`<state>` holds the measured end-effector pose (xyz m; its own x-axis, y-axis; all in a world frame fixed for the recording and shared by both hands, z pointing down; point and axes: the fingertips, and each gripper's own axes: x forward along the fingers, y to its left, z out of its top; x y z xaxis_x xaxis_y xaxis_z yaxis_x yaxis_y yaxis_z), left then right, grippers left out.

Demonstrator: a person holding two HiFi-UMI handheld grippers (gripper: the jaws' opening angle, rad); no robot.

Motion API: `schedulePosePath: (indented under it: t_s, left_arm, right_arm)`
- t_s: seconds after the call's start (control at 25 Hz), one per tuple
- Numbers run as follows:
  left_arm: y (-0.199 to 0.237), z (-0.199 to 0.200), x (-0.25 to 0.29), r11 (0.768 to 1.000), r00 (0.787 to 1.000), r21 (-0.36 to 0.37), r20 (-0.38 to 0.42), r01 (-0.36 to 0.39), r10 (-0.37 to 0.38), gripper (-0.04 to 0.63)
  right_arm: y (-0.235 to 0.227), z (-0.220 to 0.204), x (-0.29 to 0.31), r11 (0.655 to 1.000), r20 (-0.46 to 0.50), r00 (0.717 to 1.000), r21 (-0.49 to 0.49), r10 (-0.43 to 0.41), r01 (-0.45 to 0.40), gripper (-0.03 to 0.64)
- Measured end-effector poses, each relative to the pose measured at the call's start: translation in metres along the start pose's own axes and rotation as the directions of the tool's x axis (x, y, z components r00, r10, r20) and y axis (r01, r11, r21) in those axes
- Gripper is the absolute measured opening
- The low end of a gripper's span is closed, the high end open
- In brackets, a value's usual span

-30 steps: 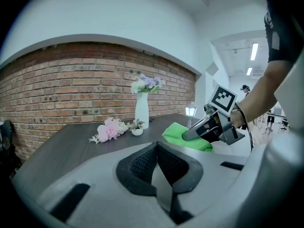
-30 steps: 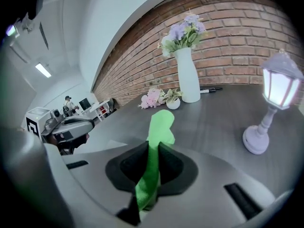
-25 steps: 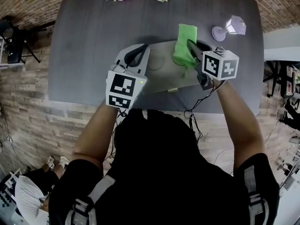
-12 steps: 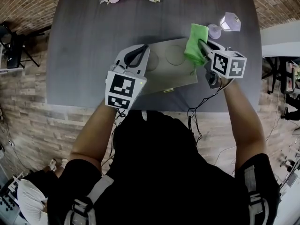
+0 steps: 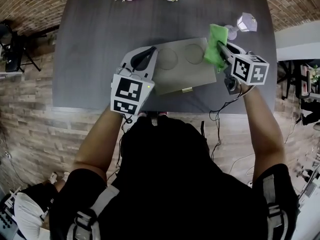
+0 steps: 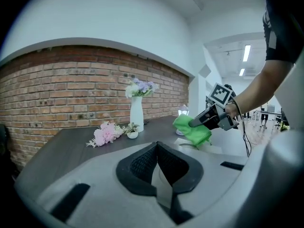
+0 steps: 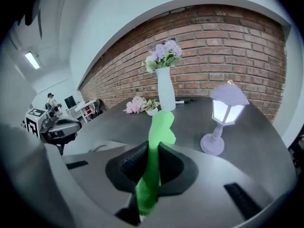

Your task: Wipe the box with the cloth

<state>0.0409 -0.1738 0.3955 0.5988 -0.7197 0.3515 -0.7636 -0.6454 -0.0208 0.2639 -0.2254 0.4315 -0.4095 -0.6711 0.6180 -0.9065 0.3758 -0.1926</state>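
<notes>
Legible text: none | Letters, numbers, brands: none can be read in any view | Signs: black-and-white square patterns on left marker cube (image 5: 131,95) of left gripper (image 5: 149,53) and right marker cube (image 5: 250,69) of right gripper (image 5: 220,48) | Grey box (image 5: 185,76), green cloth (image 5: 215,44): plain surfaces

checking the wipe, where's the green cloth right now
The green cloth is clamped in the right gripper at the right end of the flat grey box in the head view, near the lilac lamp.
</notes>
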Motion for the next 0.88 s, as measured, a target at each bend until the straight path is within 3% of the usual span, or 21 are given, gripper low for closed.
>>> schedulePosePath:
  t_s: [0.28, 0.56, 0.72, 0.88]
  left_arm:
    - [0.038, 0.015, -0.061, 0.998, 0.996, 0.003, 0.051, -0.07, 0.069, 0.009]
    - [0.073, 0.0, -0.098, 0.989, 0.989, -0.07, 0.055, -0.133, 0.137, 0.009]
    - [0.079, -0.013, -0.102, 0.988, 0.99, -0.081, 0.032, -0.133, 0.136, 0.009]
    - [0.08, -0.018, -0.104, 0.988, 0.991, -0.083, 0.021, -0.134, 0.136, 0.009]
  right_arm:
    - [0.099, 0.017, 0.012, 0.992, 0.024, 0.992, -0.026, 0.125, -0.124, 0.038]
    - [0.231, -0.003, 0.039, 0.934, -0.042, 0.934, -0.021, 0.355, -0.356, 0.038]
    - [0.263, -0.017, 0.056, 0.917, -0.079, 0.914, 0.008, 0.399, -0.399, 0.038]
    - [0.264, -0.024, 0.065, 0.917, -0.098, 0.912, 0.024, 0.399, -0.398, 0.038]
